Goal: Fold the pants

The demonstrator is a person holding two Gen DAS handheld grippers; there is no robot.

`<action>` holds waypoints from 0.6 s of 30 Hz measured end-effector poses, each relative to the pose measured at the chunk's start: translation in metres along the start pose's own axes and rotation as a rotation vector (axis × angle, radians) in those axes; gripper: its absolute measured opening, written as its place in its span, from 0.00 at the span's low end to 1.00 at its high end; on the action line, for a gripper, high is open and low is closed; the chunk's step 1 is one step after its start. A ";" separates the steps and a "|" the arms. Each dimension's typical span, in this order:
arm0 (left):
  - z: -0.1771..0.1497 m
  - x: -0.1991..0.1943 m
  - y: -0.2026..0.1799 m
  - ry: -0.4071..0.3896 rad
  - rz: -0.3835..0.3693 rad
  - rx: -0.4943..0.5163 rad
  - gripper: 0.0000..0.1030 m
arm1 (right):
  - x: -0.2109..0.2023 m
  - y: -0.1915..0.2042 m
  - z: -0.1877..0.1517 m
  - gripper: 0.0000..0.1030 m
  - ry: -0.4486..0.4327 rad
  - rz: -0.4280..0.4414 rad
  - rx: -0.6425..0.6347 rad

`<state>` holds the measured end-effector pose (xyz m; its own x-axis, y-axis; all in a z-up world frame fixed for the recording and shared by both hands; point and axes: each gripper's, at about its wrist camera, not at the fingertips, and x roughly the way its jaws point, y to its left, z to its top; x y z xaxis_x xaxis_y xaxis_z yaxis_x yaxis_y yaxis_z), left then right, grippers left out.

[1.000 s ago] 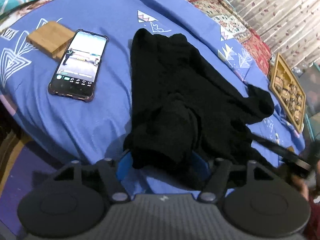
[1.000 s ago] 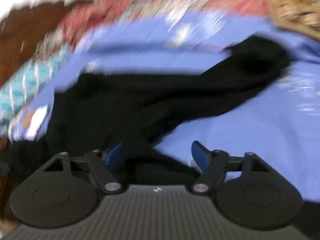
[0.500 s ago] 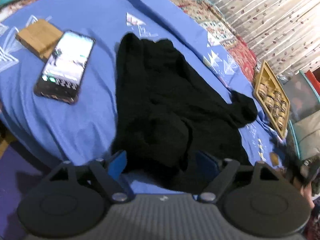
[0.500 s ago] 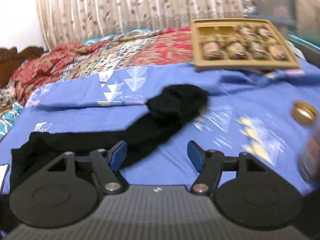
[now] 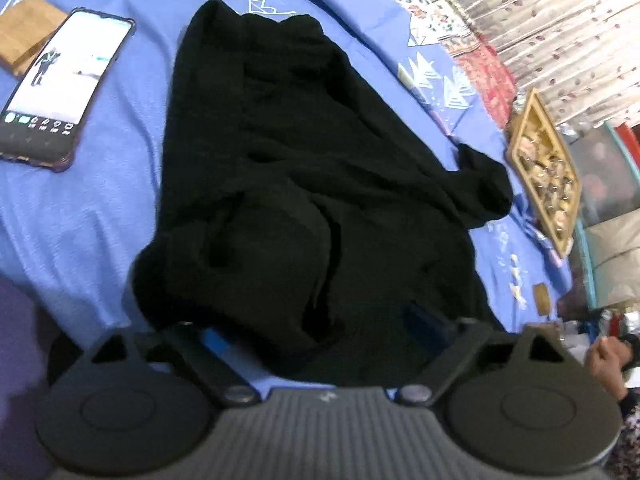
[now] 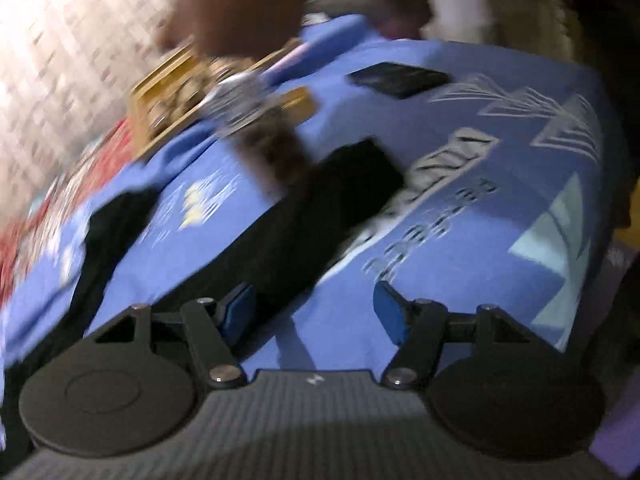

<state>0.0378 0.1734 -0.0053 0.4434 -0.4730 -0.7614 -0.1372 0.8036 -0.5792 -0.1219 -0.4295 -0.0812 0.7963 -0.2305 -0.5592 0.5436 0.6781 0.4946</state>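
Note:
The black pants lie crumpled on the blue bedsheet, one leg end reaching right toward the wooden tray. My left gripper is open, its blue pads on either side of the near bunched edge of the pants, which covers the gap between them. In the blurred right wrist view a pants leg runs diagonally over the sheet. My right gripper is open and empty, with its left pad at the edge of that leg.
A phone with a lit screen and a wooden block lie at the left. A wooden tray of small items sits at the right, also in the right view. A dark phone-like slab lies far on the sheet.
The left gripper has moved in closer over the near edge of the pants. The right gripper has swung sharply, now looking along a pants leg; its view is motion-blurred.

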 end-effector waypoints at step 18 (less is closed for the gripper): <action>0.012 -0.041 0.013 0.040 0.281 0.029 0.21 | 0.009 0.063 0.014 0.25 -0.079 -0.207 -0.224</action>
<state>0.0287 0.2079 0.0221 0.3565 -0.2436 -0.9020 -0.2238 0.9151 -0.3355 -0.0768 -0.3984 -0.0462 0.6979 -0.4275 -0.5746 0.6314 0.7460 0.2119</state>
